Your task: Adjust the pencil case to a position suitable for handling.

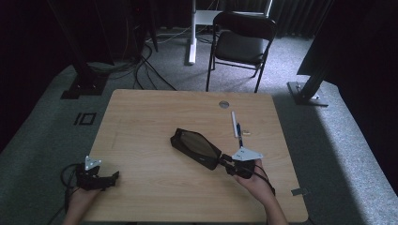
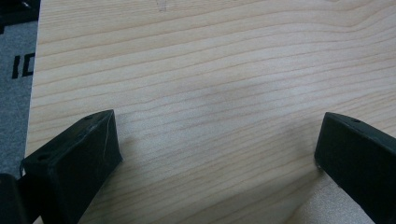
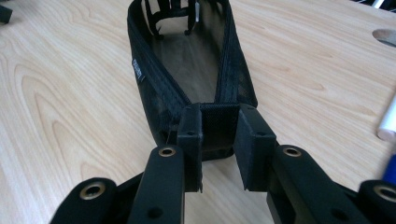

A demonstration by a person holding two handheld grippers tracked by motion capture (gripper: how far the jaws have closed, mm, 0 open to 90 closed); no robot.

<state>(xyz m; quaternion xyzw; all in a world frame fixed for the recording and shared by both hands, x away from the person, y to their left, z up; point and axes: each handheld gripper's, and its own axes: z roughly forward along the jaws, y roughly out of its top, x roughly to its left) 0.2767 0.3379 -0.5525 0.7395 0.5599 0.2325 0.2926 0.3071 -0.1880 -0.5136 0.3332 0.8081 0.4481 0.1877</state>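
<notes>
While right gripper [image 3: 219,149] clamps mesh pouch [image 3: 187,70] end, high view adds pens [image 1: 236,125]; left gripper [image 2: 217,149] open.

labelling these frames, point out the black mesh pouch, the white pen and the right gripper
black mesh pouch [image 1: 195,146]: high view, its open top
white pen [image 1: 233,123]: high view, mid-barrel
right gripper [image 3: 219,135]: right gripper view, between its fingertips

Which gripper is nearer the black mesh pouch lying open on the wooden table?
Right. The right gripper is clamped on the near end of the black mesh pouch. The left gripper sits open near the table's front left corner, well apart from the pouch.
</notes>
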